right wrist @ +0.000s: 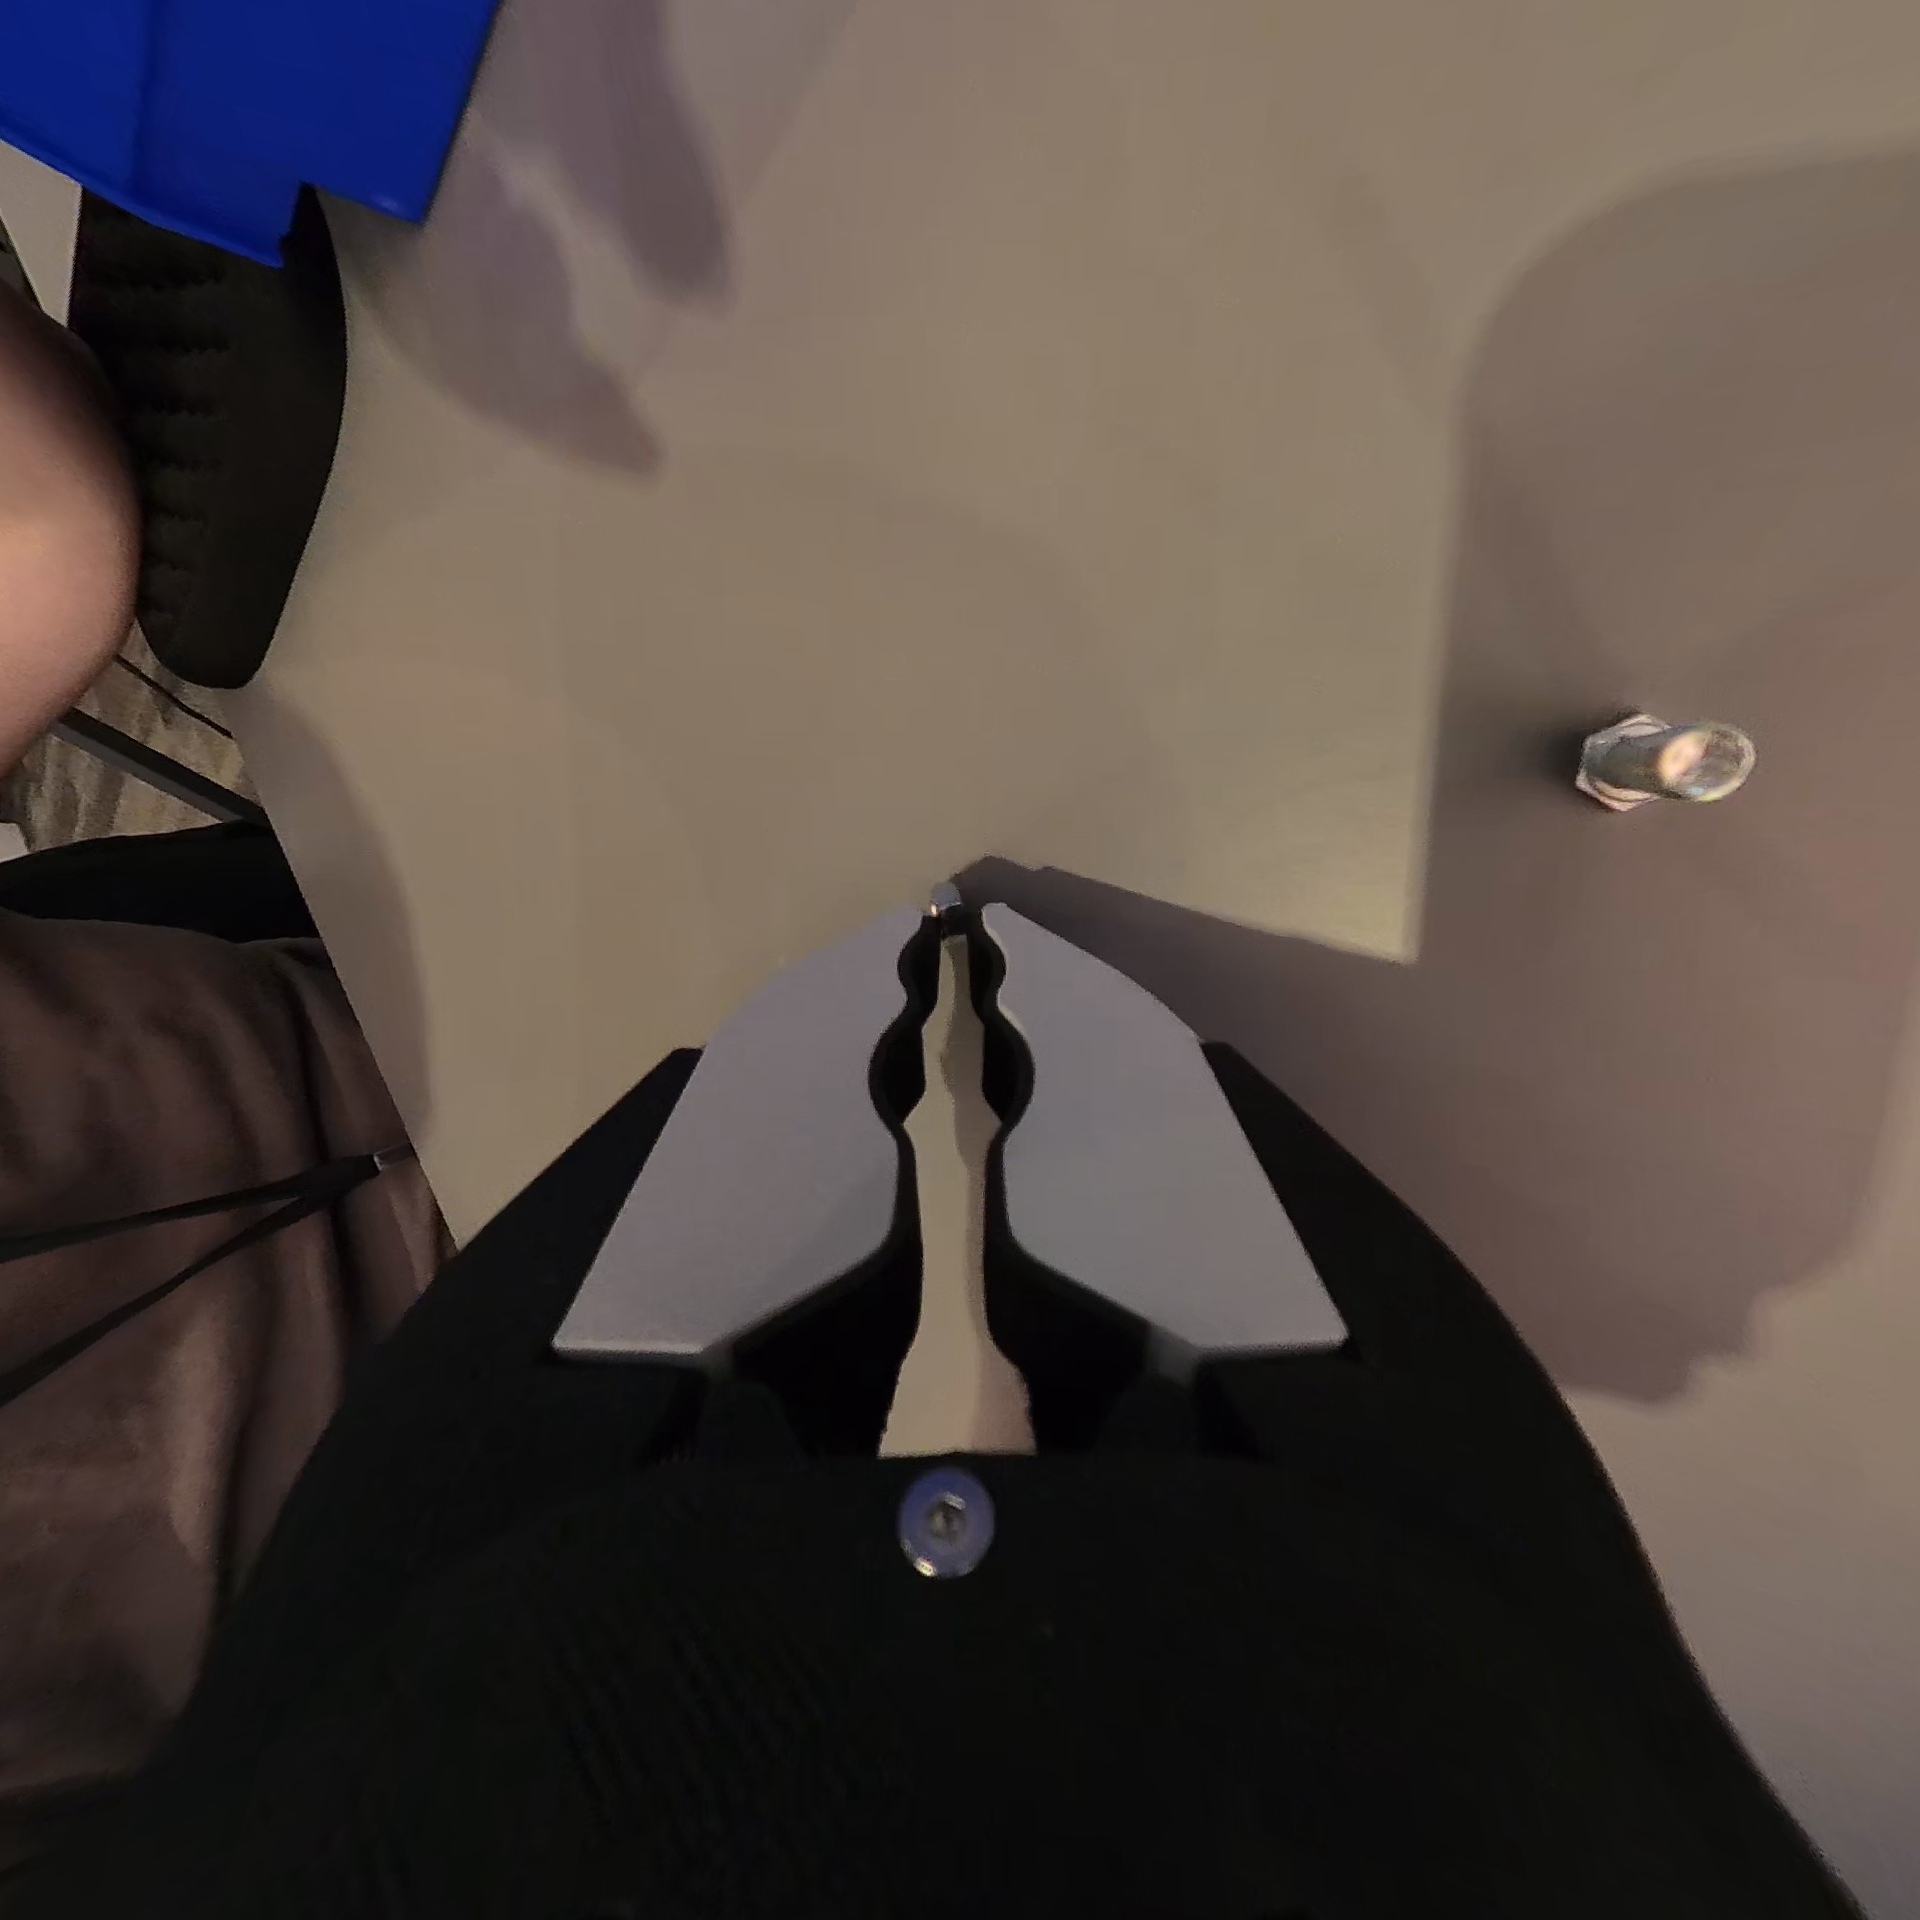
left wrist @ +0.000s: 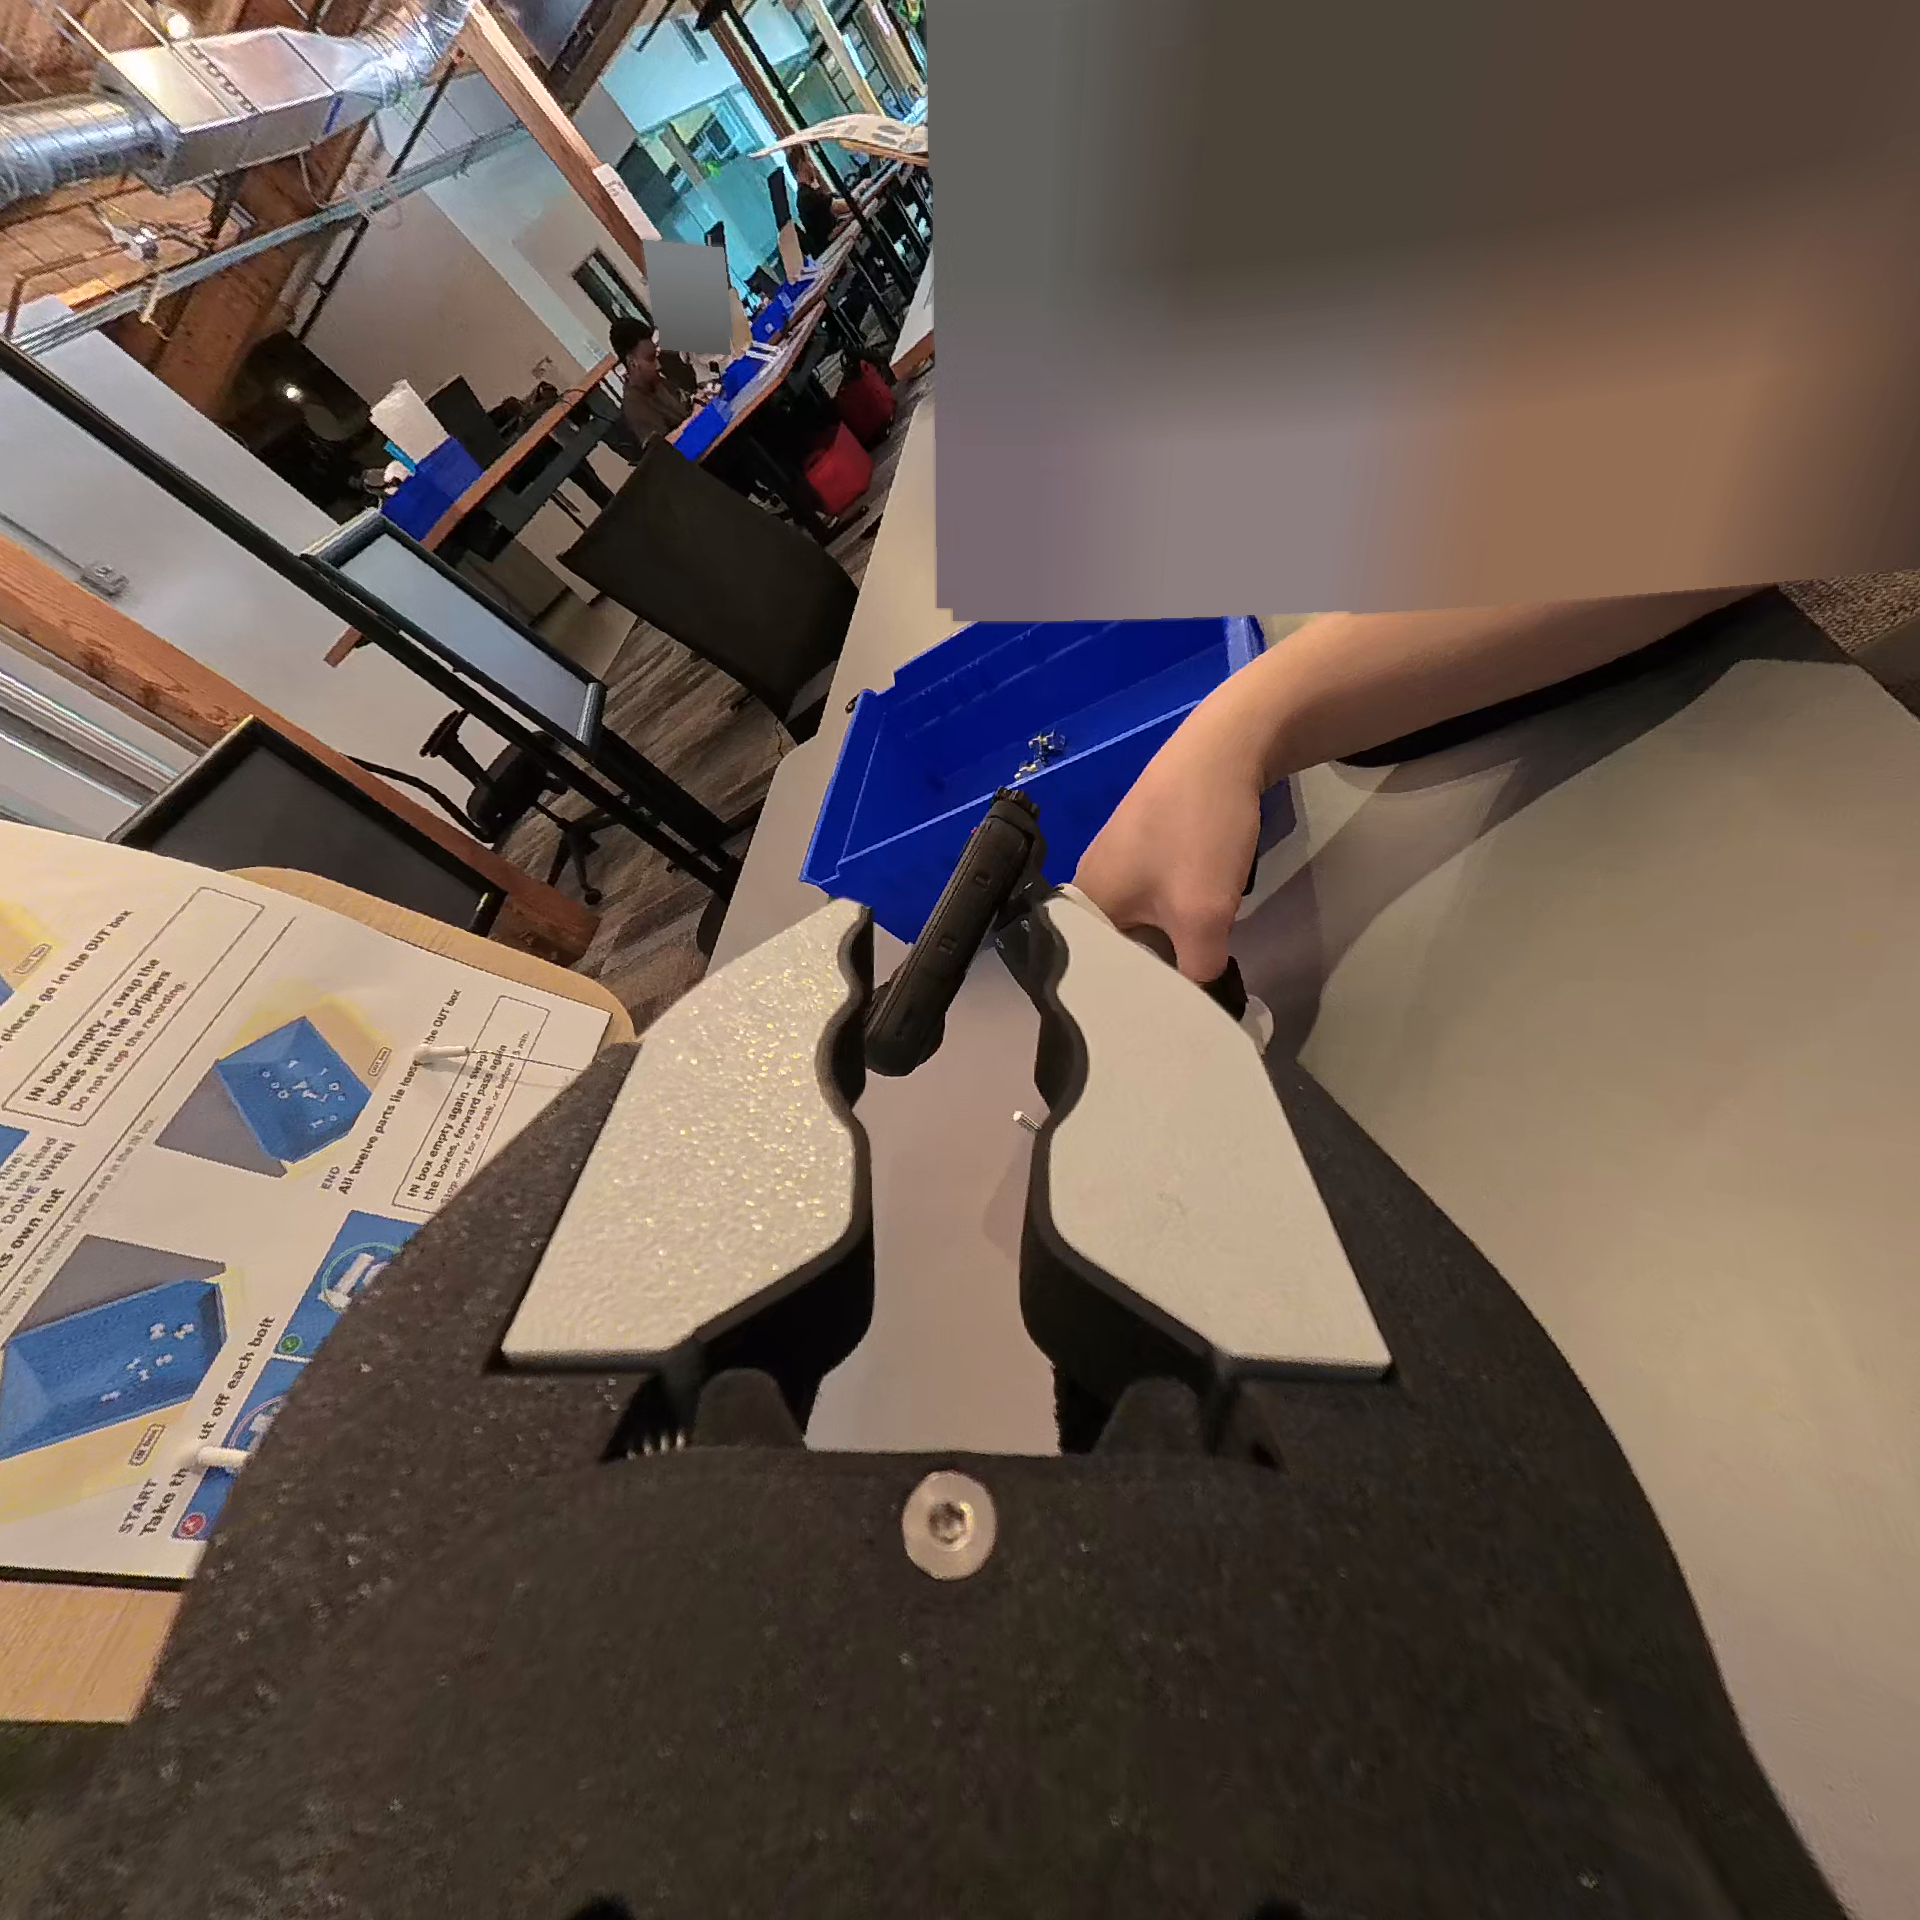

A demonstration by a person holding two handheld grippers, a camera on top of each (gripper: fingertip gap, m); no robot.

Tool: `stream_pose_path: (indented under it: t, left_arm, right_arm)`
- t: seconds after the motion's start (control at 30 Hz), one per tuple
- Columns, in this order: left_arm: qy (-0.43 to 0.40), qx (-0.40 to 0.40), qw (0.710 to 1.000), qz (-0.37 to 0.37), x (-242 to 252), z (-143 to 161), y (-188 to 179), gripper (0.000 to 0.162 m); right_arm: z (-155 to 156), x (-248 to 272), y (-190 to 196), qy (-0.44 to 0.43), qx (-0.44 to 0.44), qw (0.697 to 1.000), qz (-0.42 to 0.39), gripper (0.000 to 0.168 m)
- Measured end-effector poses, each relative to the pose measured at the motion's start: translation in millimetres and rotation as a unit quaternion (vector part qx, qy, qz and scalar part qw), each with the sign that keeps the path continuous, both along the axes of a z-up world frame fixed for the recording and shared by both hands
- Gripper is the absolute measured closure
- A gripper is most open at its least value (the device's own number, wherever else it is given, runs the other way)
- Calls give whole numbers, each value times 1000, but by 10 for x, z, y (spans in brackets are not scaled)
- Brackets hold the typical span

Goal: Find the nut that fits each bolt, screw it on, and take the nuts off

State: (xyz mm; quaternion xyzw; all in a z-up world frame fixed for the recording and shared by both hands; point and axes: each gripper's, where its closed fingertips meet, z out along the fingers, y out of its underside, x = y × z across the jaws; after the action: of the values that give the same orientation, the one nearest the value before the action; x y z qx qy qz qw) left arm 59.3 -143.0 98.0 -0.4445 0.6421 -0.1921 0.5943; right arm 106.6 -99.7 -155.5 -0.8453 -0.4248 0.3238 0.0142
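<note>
Pinching a tiny shiny nut (right wrist: 943, 902) at their very tips, my right tongs (right wrist: 951, 914) sit low over the desk (right wrist: 1039, 520); I judge the nut light, hard and slippery, best held across its flats. At three o'clock, well apart, a bolt (right wrist: 1662, 761) stands on its hex head, stiff and easy to tip. My left tongs (left wrist: 951, 997) are spread and empty, a small bolt (left wrist: 1022, 1119) lying between them. Farther off at twelve o'clock is the blue bin (left wrist: 997, 748) with loose hardware.
</note>
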Motion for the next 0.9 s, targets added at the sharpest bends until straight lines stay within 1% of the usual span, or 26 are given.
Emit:
stream_pose_path:
  t: [0.1,0.27,0.37,0.43,0.5,0.53,0.57,0.63,0.67,0.7,0.73,0.8,0.9]
  left_arm:
    - [4,-3,1000,-3,15,-21,-6,134]
    - [9,-4,1000,-6,26,-40,-19,134]
    - [14,-2,1000,-2,21,-51,-13,134]
    - [18,1,1000,2,7,-53,-2,134]
    - [17,5,1000,5,-14,-32,3,134]
    - [15,7,1000,7,-28,-14,5,134]
    - [13,9,1000,9,-46,8,10,134]
    - [7,17,1000,19,-94,61,33,134]
    - [5,20,999,25,-123,83,49,134]
    - [2,21,999,29,-150,107,58,134]
    - [-2,20,999,30,-173,130,57,134]
    - [-12,20,999,29,-209,175,51,134]
    - [-14,19,999,33,-245,193,59,134]
  right_arm:
    - [-2,14,4,-3,5,1000,5,162]
    - [18,18,28,1,13,1000,6,155]
    - [39,62,74,-8,32,999,7,154]
    - [122,109,126,-10,55,998,6,154]
    - [286,150,235,-1,108,994,11,155]
    - [385,169,335,4,156,988,18,155]
    - [481,192,457,4,220,975,31,155]
    - [635,257,720,-15,356,933,57,154]
    - [672,288,795,-31,398,914,72,154]
    - [686,301,827,-42,417,904,85,153]
    - [692,288,835,-41,421,901,92,151]
    - [658,231,822,-28,409,906,105,151]
    - [536,274,937,-63,401,908,100,151]
